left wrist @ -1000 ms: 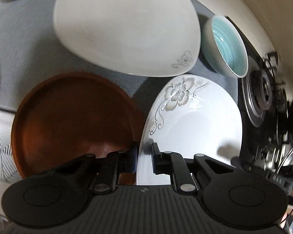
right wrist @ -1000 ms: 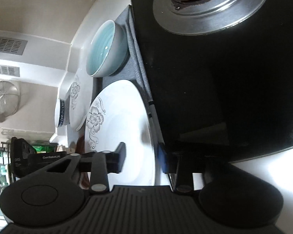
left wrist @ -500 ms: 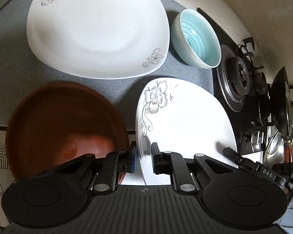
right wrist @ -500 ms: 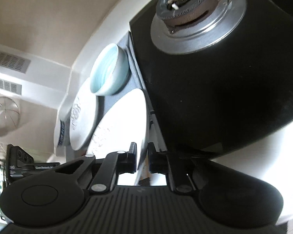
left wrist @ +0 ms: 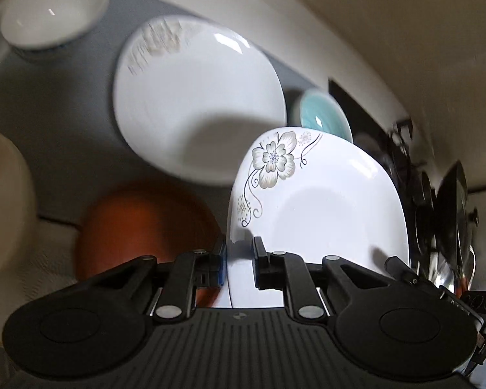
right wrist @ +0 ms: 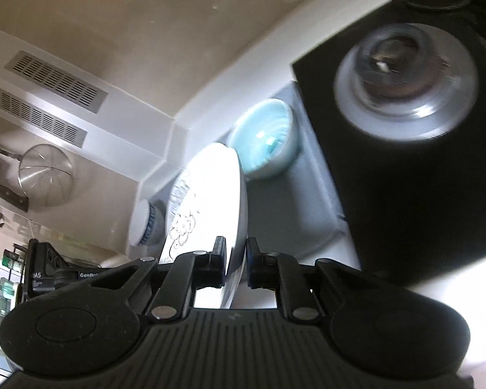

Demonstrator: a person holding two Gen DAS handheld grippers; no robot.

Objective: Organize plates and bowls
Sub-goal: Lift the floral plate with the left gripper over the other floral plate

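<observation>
Over the grey mat (left wrist: 64, 136), left wrist view: L gripper (left wrist: 238, 264) is pinching the near-left rim of the small flower plate (left wrist: 324, 214), jaws narrow w/ the rim between them. Plate is sitting tilted up off the mat, prob. so it can go onto the big flower plate (left wrist: 194, 97) lying flat behind it; same pattern, so stacking makes sense. Brown plate (left wrist: 139, 227) is lying just left of the grip, teal bowl (left wrist: 324, 118) is peeking out behind the held plate, white bowl (left wrist: 52, 13) far back-left, cream dish (left wrist: 3, 201) at left edge. View is blurry from motion.

Right wrist view: R gripper (right wrist: 236, 264) is clamping the opposite rim of the same small flower plate (right wrist: 210, 201), seen edge-on, jaws narrow on it. Two-sided grip is prob. for balance, glazed rim looks slippy. Teal bowl (right wrist: 264, 141) is resting beyond on the mat, right beside the stove burner (right wrist: 405, 81).
</observation>
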